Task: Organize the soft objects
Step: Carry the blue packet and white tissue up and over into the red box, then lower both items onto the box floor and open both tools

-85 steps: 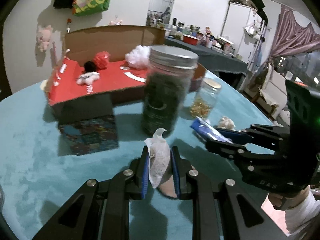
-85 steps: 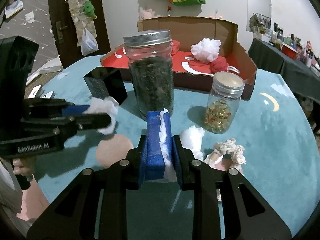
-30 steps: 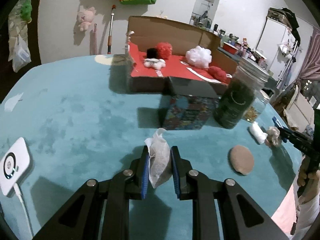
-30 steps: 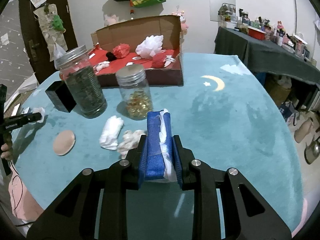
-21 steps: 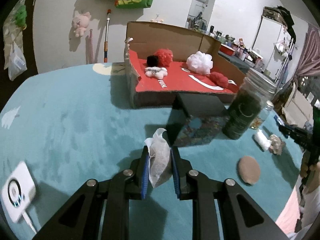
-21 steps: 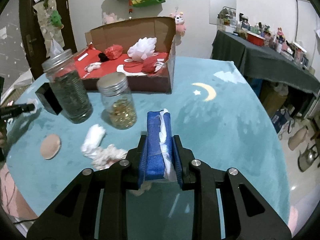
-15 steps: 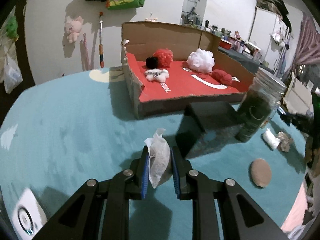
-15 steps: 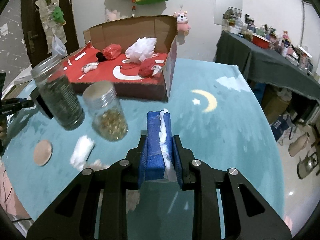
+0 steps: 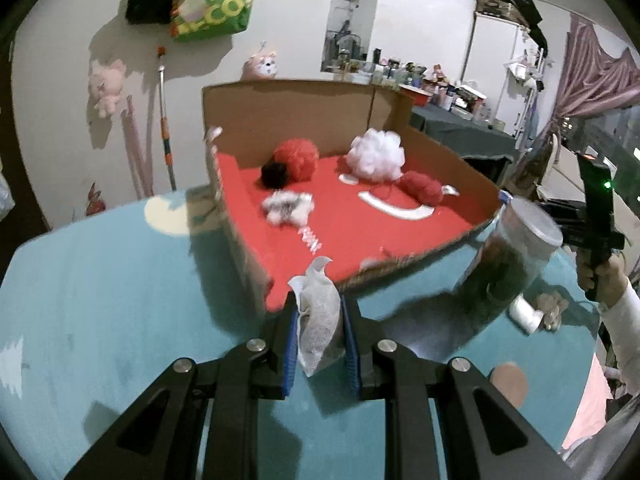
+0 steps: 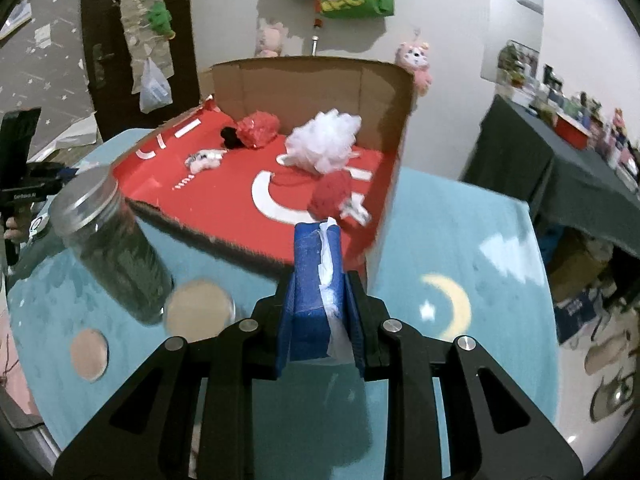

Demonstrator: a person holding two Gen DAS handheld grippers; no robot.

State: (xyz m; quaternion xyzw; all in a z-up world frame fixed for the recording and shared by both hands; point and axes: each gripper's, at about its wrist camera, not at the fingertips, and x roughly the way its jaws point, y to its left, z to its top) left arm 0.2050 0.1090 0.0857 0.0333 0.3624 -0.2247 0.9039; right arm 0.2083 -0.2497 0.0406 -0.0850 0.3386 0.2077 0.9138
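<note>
Teal plush cloth covers the round table (image 9: 100, 300), on which a cardboard box (image 9: 296, 116) with a red floor is set as the collection point. The left gripper (image 9: 320, 322) is clamped on a white fabric pouch (image 9: 320, 320), held just short of the box's torn front edge. The right gripper (image 10: 320, 312) is closed on a blue tissue pack (image 10: 310, 280), held near the box's right wall.

A white mesh puff (image 10: 326, 140), red puffs and a small plush toy (image 9: 286, 206) are already lying inside. Each load should be carried over the low front edge, lowered onto bare red floor, and only then released. Open floor is seen at the front centre and left.

A tall jar (image 10: 112, 244) stands beside the front edge and is best kept clear of. A round pad (image 10: 89, 354) lies on the table, not yet collected.
</note>
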